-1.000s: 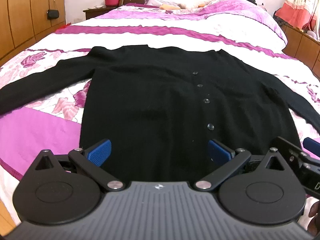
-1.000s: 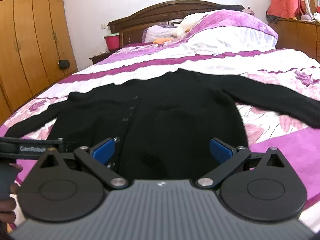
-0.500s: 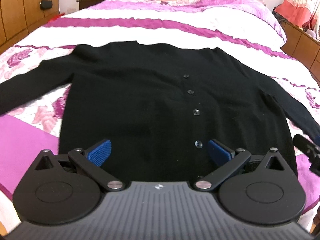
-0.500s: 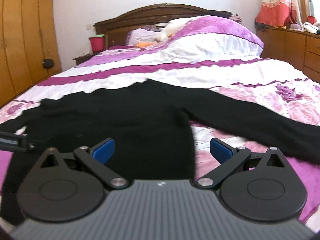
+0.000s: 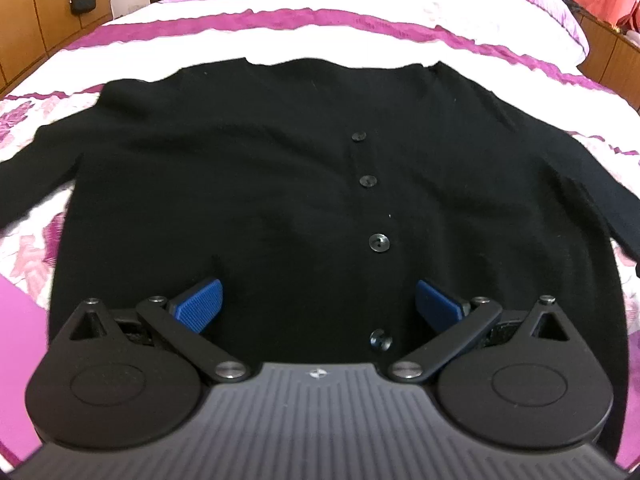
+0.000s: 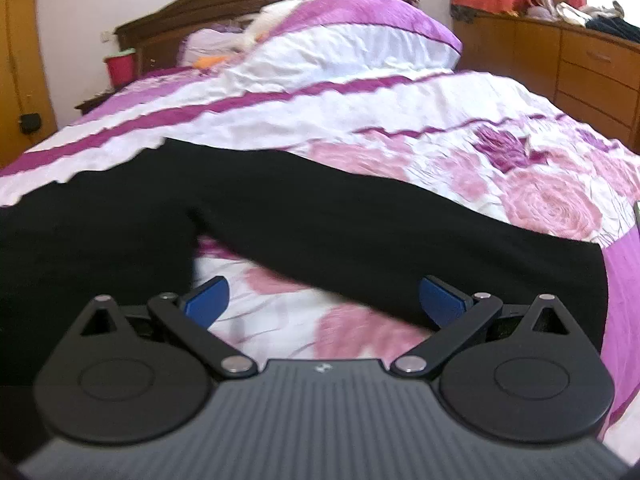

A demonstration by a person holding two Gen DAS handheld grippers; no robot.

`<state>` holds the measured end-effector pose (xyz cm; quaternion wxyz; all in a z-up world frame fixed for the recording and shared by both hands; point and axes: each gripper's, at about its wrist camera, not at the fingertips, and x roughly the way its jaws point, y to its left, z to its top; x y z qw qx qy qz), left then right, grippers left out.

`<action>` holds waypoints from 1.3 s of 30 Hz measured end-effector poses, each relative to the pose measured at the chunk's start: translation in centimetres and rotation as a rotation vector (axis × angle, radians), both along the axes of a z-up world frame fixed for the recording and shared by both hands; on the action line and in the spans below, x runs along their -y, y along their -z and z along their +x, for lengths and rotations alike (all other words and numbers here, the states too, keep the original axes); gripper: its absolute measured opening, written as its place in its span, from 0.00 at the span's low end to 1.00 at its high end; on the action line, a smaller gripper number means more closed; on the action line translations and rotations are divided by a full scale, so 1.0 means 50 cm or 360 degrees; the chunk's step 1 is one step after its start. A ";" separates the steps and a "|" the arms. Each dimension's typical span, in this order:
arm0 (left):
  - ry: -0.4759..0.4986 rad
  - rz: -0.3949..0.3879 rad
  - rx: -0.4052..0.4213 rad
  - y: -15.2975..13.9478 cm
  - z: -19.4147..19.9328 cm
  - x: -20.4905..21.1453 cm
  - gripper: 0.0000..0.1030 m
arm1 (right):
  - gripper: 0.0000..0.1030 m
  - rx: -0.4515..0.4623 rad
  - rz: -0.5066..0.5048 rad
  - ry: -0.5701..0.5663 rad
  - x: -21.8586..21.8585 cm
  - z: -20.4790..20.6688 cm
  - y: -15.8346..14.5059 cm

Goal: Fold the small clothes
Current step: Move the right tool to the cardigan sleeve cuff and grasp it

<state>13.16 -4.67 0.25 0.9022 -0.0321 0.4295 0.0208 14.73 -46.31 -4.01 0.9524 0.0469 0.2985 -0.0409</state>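
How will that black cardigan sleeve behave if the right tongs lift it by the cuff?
The sleeve will probably droop limply: it lies flat and follows the bedspread. It looks like light knit, so it should lift easily. Since it joins the cardigan, pulling far may drag the body out of shape.

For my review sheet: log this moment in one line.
black cardigan flat on bed, unfolded | left gripper open over hem | right gripper open at sleeve

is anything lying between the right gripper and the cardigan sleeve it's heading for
Nothing visible does. The right gripper is open, and only bare bedspread shows between its fingers and the black sleeve, which lies flat and uncovered. The left gripper is open over the cardigan body.
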 end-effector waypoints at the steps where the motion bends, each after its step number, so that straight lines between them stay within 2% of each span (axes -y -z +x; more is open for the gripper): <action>1: 0.0002 0.0009 -0.0006 0.005 0.005 0.003 1.00 | 1.00 -0.0010 -0.0019 0.0010 0.005 0.005 0.006; 8: 0.0013 0.0073 -0.0013 0.033 0.025 0.012 1.00 | 1.00 0.0003 -0.0156 0.0040 0.030 0.024 0.035; 16: 0.0015 0.0082 -0.0004 0.048 0.024 0.013 1.00 | 1.00 0.0016 -0.0110 0.0040 0.057 0.024 0.058; 25: 0.0021 0.0071 -0.0042 0.050 0.031 0.009 1.00 | 0.99 0.0034 -0.0164 0.0237 0.104 -0.007 0.063; 39: 0.0045 0.0066 -0.0028 0.049 0.026 0.005 1.00 | 0.96 0.0041 -0.0141 0.0242 0.119 0.000 0.066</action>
